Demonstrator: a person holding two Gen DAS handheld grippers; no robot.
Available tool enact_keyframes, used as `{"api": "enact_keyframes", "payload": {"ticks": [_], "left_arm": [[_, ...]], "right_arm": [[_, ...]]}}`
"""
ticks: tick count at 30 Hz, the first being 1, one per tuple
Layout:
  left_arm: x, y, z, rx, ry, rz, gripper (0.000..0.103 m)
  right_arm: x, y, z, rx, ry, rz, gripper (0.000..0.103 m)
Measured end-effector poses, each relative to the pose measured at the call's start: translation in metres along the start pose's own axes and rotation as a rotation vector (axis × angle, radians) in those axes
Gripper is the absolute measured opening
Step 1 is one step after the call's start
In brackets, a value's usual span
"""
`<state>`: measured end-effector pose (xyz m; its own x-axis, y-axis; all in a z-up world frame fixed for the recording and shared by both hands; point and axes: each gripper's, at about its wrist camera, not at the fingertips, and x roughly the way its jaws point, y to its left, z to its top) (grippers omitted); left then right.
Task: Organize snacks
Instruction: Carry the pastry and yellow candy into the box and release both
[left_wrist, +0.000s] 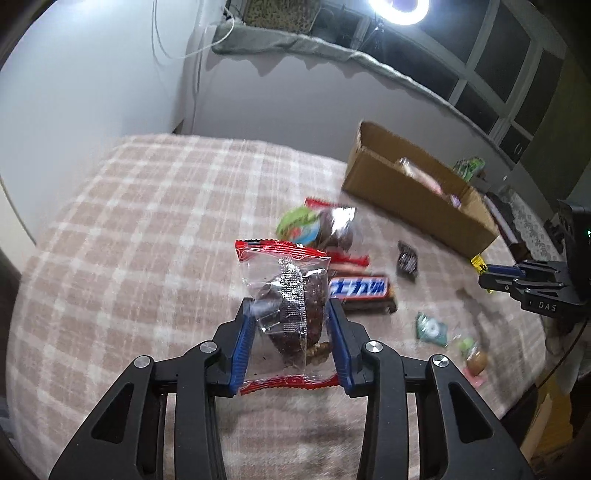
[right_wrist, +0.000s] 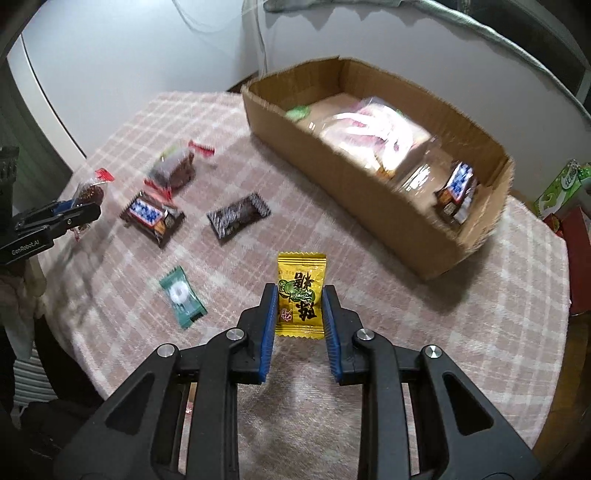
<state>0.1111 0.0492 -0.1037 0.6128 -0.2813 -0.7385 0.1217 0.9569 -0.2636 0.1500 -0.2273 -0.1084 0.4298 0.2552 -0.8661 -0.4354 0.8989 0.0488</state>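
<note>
The left gripper (left_wrist: 291, 310), black-armed with blue ribbed pads, is clamped on a clear plastic packet with red crimped ends (left_wrist: 286, 306) that holds a dark brown cake; the packet stands upright between the pads, lifted off the pink-and-white checked cloth (left_wrist: 147, 229) covering the table. The right gripper (right_wrist: 300, 300), of the same build, grips a small yellow foil sachet with a green lime picture and dark characters (right_wrist: 301, 295) by its two side edges, and this sachet too hangs clear of the cloth. Just beyond the left gripper's packet lies a brown chocolate bar with a blue-and-white label (left_wrist: 360, 291), and behind that sit a second clear packet with a dark cake (left_wrist: 334, 229) and a round green-topped snack (left_wrist: 297, 223), touching each other over a red wrapper. In the right wrist view, a small green sachet with a white ring sweet (right_wrist: 183, 297) lies on the cloth to the left of the yellow sachet, and a dark brown crimped wrapper (right_wrist: 236, 216) lies farther out, between the chocolate bar and the box. An open brown cardboard box (right_wrist: 369, 177) rests on the far right part of the table; inside it are pale pink-and-white bags (right_wrist: 373, 125), a green item at the far end and another blue-labelled brown bar (right_wrist: 456, 192) standing at the near end. At the left edge of the right wrist view, the left gripper appears from the side with its packet in its pads, well apart from the box.
</note>
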Motion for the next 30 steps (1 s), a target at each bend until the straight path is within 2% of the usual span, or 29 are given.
{"api": "enact_keyframes", "payload": {"ticks": [8, 15, 23, 30], "left_arm": [[-0.009, -0.022, 0.048, 0.056, -0.084, -0.023, 0.037], [0.0, -0.041, 0.092, 0.088, -0.135, -0.055, 0.037], [0.023, -0.073, 0.126, 0.129, -0.141, -0.099, 0.037], [0.056, -0.101, 0.144, 0.165, -0.103, -0.11, 0.037]], "right_arm": [[-0.033, -0.031, 0.028, 0.055, -0.093, -0.031, 0.025], [-0.043, -0.057, 0.056, 0.092, -0.145, -0.06, 0.025], [-0.034, -0.078, 0.083, 0.11, -0.151, -0.092, 0.025], [-0.016, -0.098, 0.096, 0.137, -0.132, -0.093, 0.025]]}}
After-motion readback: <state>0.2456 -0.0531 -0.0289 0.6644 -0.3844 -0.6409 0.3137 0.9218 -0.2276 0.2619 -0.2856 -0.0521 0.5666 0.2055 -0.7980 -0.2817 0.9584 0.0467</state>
